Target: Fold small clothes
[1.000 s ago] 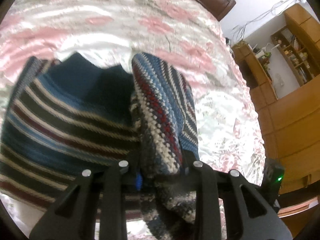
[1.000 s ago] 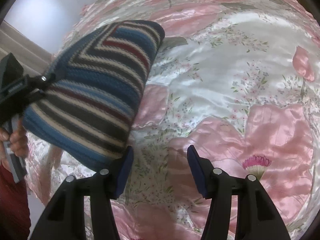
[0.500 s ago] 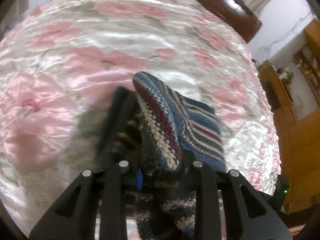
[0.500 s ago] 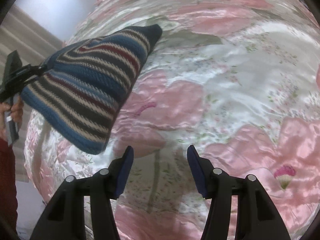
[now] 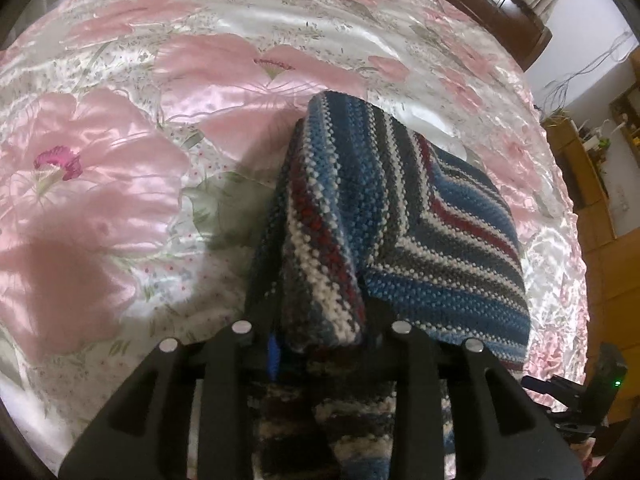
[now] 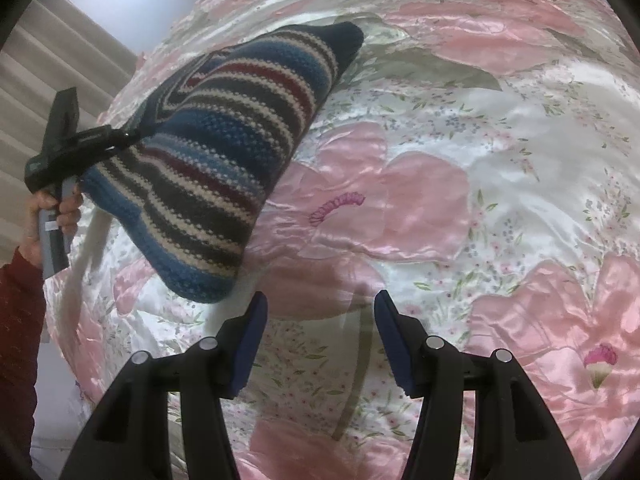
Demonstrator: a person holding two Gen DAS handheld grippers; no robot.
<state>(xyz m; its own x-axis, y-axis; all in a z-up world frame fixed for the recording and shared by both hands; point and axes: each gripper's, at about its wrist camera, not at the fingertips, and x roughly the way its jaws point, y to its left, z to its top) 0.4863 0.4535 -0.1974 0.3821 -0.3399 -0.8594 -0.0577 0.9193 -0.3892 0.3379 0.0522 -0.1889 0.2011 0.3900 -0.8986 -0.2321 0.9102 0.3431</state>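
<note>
The left gripper [image 5: 320, 332] is pinching a bunched edge of a striped knitted garment [image 6: 224, 160], which hangs doubled over in the air above a bed covered with a shiny floral bedspread [image 6: 500, 168]. Seen from the right wrist, the garment's far corner dips toward the cover, though whether it touches cannot be told. The right gripper [image 6: 320, 340] is spread wide and holds nothing, hovering over bare bedspread just beside the garment's lower edge. The step in hand looks like carrying the folded piece to a spot to lay it down. Next it probably needs lowering flat, with the right gripper free to catch a loose edge and straighten it. There is plenty of bare cover ahead and to the right; the wooden headboard [image 5: 500, 8] and shelves [image 5: 592, 168] stand well away.
</note>
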